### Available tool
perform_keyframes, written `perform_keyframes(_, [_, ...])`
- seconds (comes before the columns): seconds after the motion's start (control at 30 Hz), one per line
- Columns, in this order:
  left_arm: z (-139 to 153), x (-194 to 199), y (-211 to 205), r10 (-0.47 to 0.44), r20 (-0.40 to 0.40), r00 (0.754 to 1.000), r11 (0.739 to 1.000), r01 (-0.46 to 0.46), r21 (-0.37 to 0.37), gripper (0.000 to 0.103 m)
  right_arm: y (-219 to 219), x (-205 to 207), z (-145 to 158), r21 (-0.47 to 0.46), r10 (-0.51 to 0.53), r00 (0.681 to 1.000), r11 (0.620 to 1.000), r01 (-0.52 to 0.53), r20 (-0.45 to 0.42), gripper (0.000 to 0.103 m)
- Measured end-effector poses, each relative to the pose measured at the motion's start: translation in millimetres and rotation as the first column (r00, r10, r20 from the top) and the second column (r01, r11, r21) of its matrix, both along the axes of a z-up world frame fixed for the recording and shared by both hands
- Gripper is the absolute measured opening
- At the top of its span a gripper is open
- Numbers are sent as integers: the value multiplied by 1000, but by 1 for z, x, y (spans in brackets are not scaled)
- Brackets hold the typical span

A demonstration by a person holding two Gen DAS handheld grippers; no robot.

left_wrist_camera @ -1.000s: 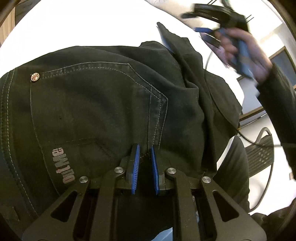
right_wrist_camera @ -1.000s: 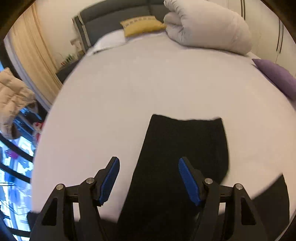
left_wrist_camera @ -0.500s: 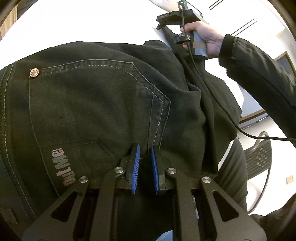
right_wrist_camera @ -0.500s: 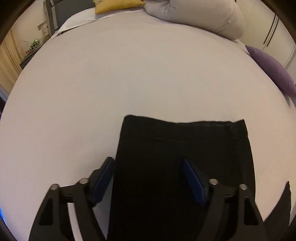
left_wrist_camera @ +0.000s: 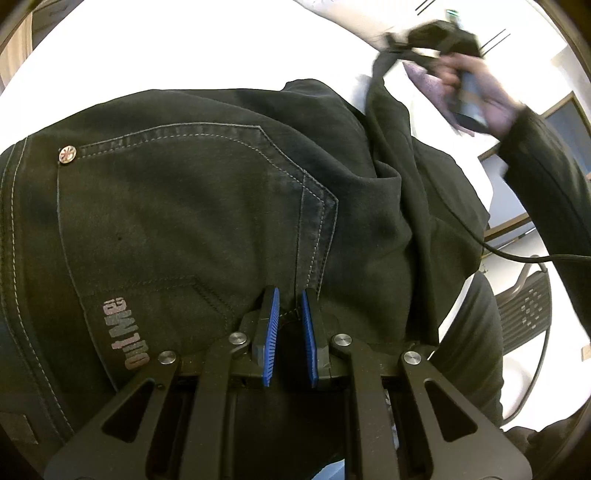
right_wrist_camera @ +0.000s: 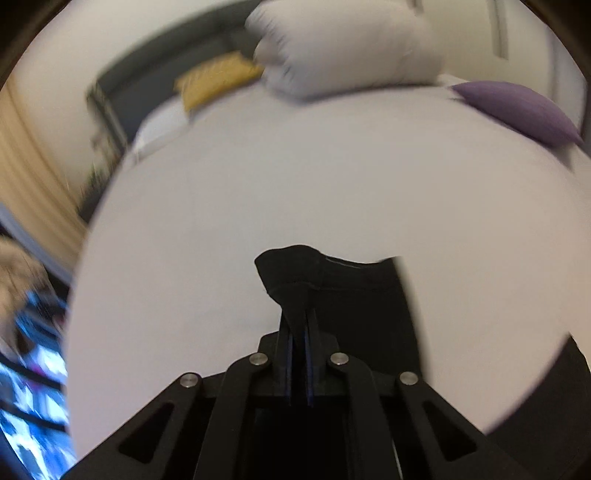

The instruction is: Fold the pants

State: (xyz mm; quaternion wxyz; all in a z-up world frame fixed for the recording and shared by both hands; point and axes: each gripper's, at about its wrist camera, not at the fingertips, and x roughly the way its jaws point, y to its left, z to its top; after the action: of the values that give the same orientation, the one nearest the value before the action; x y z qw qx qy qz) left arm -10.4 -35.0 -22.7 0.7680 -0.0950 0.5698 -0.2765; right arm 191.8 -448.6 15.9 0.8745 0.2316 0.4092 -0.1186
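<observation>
Black denim pants [left_wrist_camera: 192, 206] lie on a white bed, back pocket with a rivet and a grey logo facing up. My left gripper [left_wrist_camera: 289, 295] is shut on the fabric at the waist end near the pocket seam. My right gripper [right_wrist_camera: 299, 314] is shut on the hem of a pant leg [right_wrist_camera: 332, 280] and lifts it off the sheet. In the left wrist view the right gripper [left_wrist_camera: 436, 33] shows blurred at the top right, held by a hand, with the leg [left_wrist_camera: 384, 110] hanging from it.
The white bed sheet [right_wrist_camera: 295, 177] stretches ahead. A rolled white duvet [right_wrist_camera: 343, 44], a yellow pillow [right_wrist_camera: 218, 77] and a purple pillow [right_wrist_camera: 517, 107] lie at the far end. A black mesh chair [left_wrist_camera: 524, 314] stands beside the bed.
My right gripper went from open over the flat pant leg to shut on its hem and has raised it. My left gripper has kept its hold.
</observation>
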Motion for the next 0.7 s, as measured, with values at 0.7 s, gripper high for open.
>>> perform_keyframes(0.7, [10,0,-38,-2,10,1000,997,1,83,13,-199,-314,-99,575,-593,804,677,459,57,44])
